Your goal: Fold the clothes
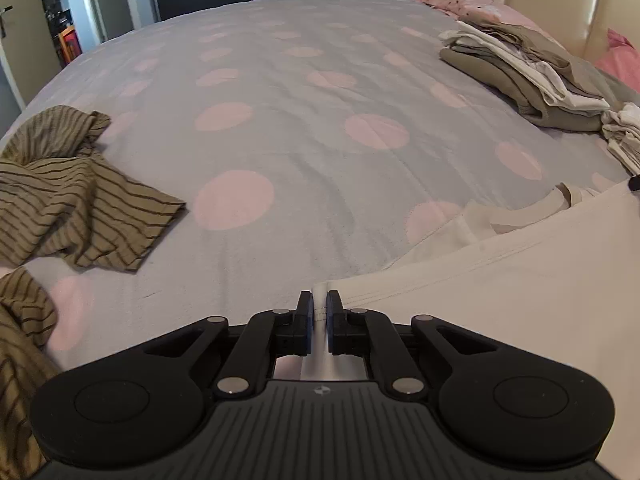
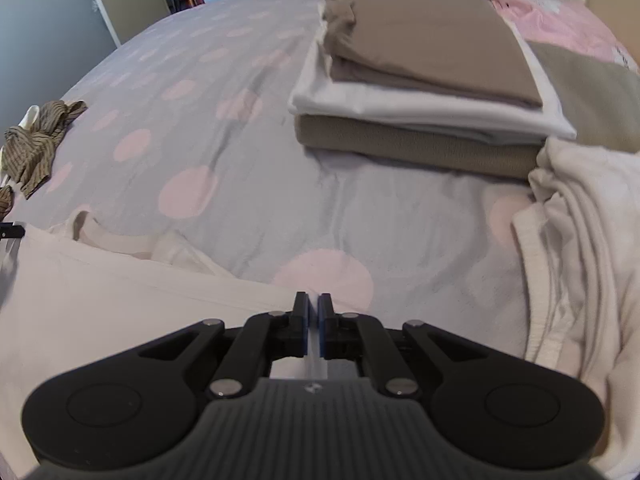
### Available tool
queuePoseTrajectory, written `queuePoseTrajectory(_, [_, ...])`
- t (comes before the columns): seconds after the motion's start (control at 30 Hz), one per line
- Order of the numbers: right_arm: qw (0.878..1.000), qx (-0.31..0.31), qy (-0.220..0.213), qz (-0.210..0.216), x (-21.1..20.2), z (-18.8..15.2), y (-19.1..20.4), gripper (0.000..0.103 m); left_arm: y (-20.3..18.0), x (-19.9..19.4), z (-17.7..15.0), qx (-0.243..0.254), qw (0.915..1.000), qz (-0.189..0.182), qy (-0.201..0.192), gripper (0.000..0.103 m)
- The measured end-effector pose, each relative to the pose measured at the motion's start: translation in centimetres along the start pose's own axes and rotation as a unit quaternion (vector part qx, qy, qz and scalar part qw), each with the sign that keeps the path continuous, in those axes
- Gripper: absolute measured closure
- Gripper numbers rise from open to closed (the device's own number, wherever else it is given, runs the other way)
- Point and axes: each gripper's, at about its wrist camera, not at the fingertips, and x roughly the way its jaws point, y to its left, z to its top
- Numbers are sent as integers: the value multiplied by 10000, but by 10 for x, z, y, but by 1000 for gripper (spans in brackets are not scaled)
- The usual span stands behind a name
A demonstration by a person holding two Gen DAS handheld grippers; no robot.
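A cream white shirt (image 1: 500, 292) lies spread over the near part of the bed; it also shows in the right wrist view (image 2: 100, 300). My left gripper (image 1: 319, 304) is shut on the shirt's left hem corner. My right gripper (image 2: 314, 306) is shut on the shirt's right hem corner. The hem runs taut between the two grippers. The shirt's collar (image 2: 86, 224) lies on the bed beyond the hem.
The bedspread (image 1: 280, 120) is grey with pink dots. A crumpled olive striped garment (image 1: 68, 200) lies at the left. A folded stack of brown and white clothes (image 2: 420, 92) sits far right, with a cream pile (image 2: 580, 240) beside it. Pink pillows (image 2: 560, 20) lie behind.
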Motion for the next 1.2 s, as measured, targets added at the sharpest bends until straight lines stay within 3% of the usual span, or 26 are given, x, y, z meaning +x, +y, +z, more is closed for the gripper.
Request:
queuePoseTrajectory(0.23, [9993, -86, -340, -114, -26, 1, 2, 98, -6, -29, 10, 21, 9990, 142, -421, 99])
queuePoseTrajectory(0.4, [9986, -4, -460, -248, -26, 10, 0, 98, -7, -26, 23, 27, 9981, 284, -554, 100])
queuePoseTrajectory(0.87, [9992, 89, -63, -395, 28, 12, -5, 98, -9, 27, 14, 303, 9979, 576, -52, 98])
queuePoseTrajectory(1.0, [9985, 44, -77, -537, 26, 10, -2, 84, -8, 22, 12, 303, 9973, 674, -42, 90])
queuePoseTrajectory(1.07, [9981, 11, -123, -600, 20, 9, -1, 83, -9, 14, 11, 339, 9963, 786, -96, 86])
queuePoseTrajectory(1.13, [9971, -19, -160, -742, 13, 7, 1, 71, -11, 3, 9, 402, 9946, 947, -163, 81])
queuePoseTrajectory(1.2, [9954, -100, -211, -932, 6, 3, 4, 67, -16, -10, 5, 443, 9940, 974, -234, 79])
